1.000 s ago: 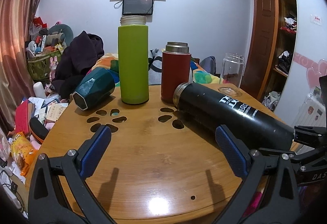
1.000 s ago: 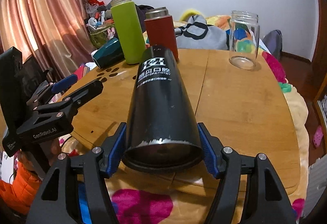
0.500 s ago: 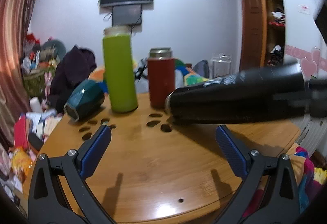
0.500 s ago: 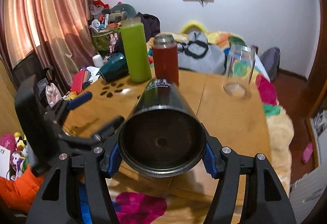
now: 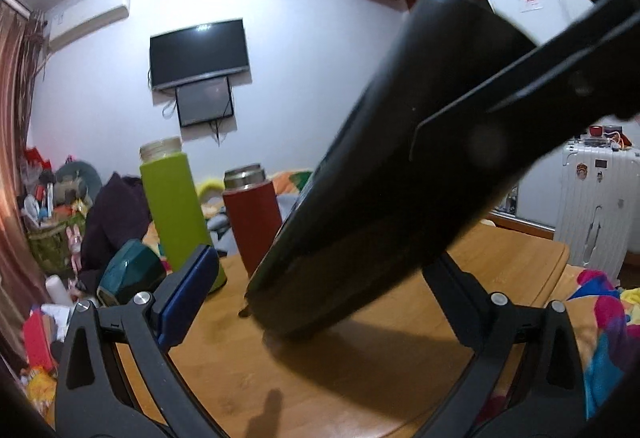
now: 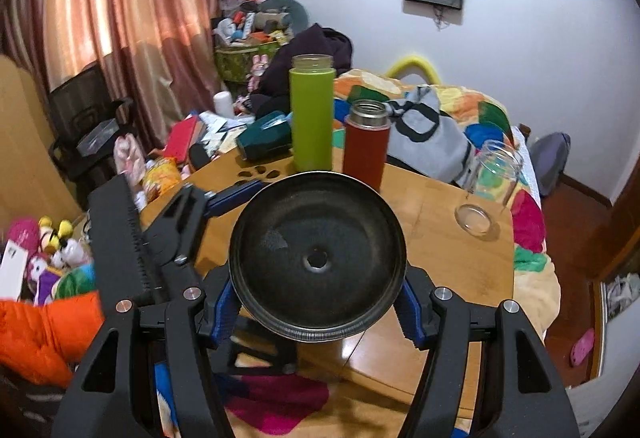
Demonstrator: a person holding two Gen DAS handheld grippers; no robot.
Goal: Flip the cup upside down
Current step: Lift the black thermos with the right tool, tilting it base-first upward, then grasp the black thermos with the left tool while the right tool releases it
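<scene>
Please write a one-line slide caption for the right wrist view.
Right claw grips black flask, base toward camera, above wooden table.

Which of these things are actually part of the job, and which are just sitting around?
In the job: black flask, clamped in the right gripper; wooden table.

Lying about: green bottle, red flask, teal cup, glass jar; left gripper.

clear: right table (image 6: 448, 238) | blocked, seemingly: green bottle (image 6: 311, 118), red flask (image 6: 366, 146) behind
</scene>
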